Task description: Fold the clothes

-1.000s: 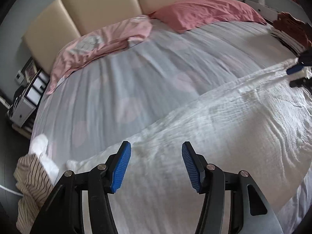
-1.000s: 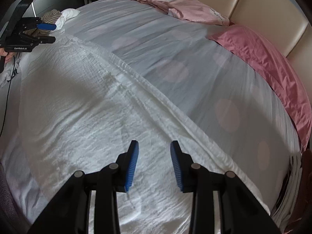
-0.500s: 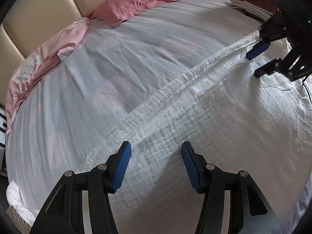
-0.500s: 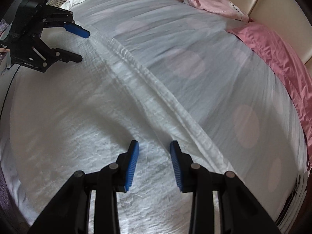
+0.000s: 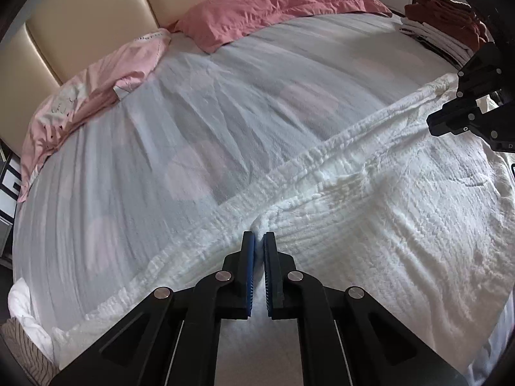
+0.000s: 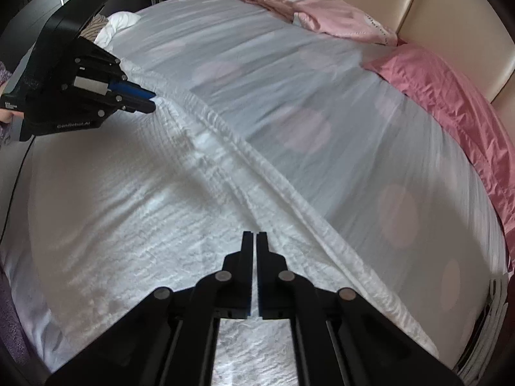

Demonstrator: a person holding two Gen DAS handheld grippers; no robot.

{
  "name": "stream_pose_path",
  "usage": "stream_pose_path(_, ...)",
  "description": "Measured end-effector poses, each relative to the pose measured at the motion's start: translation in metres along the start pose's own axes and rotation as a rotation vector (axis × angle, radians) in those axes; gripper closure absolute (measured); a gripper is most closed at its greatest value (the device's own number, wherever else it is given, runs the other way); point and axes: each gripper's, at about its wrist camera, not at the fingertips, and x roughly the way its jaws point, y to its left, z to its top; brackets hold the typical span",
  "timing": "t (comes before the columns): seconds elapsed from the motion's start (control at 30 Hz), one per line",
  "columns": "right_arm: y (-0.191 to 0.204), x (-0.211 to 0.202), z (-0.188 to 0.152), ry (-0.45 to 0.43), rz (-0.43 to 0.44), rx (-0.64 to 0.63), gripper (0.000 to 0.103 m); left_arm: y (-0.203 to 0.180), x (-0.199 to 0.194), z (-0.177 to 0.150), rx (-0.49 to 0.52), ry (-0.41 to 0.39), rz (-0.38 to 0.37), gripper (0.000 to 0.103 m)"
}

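Now both grippers, left gripper and right gripper, have jaws closed on the far hem of the white crinkled cotton garment, spread across the bed's near edge. Judged next: lift hem evenly, fold over.

My left tool is matt black plastic with ribbed blue pads and shiny metal pins; my right tool looks the same. The white garment is crinkled, rough-woven cloth. The bed sheet is smoother, thin cloth. The pink pillowcase is creased cotton-like fabric. The headboard looks like smooth, slightly glossy leather.
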Motion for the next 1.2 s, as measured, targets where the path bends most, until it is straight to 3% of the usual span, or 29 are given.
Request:
stream_pose_path(0.13, -0.005, -0.001, 0.008, -0.002, 0.008, -0.003, 0.101, 0.004, -0.007, 0.005, -0.002, -0.001, 0.008, 0.097)
stream_pose_path(0.27, -0.007, 0.013, 0.0, 0.065, 0.011, -0.036, 0.079, 0.004, -0.008, 0.0, 0.001, 0.003, 0.008, 0.097)
stream_pose_path(0.43, -0.019, 0.027, -0.021, 0.096, -0.033, -0.004, 0.081, 0.01, 0.0, 0.005, -0.042, -0.002, 0.003, 0.097)
stream_pose_path(0.5, -0.028, 0.025, -0.025, 0.066, -0.042, 0.053, 0.099, 0.009, 0.0, 0.006, -0.042, -0.002, 0.013, 0.097)
stream_pose_path(0.7, -0.035, 0.003, -0.006, -0.014, -0.101, 0.081, 0.1, 0.019, 0.0, 0.014, -0.079, -0.016, 0.048, 0.097)
stream_pose_path(0.93, -0.042, 0.037, 0.002, 0.031, -0.13, 0.113, 0.1, 0.025, 0.037, 0.016, -0.112, 0.03, 0.053, 0.097)
stream_pose_path(1.07, -0.046, 0.049, -0.004, 0.043, -0.085, 0.155, 0.098, 0.027, 0.042, 0.012, -0.142, 0.046, 0.048, 0.096)
stream_pose_path(1.1, -0.046, 0.049, -0.006, 0.041, -0.075, 0.16, 0.097, 0.029, 0.039, 0.011, -0.151, 0.044, 0.053, 0.093)
stream_pose_path(1.13, -0.047, 0.047, -0.007, 0.042, -0.067, 0.163, 0.097, 0.03, 0.036, 0.01, -0.161, 0.041, 0.057, 0.082)
stream_pose_path(1.2, -0.049, 0.038, -0.009, 0.05, -0.07, 0.186, 0.085, 0.033, 0.03, 0.008, -0.18, 0.037, 0.066, 0.061)
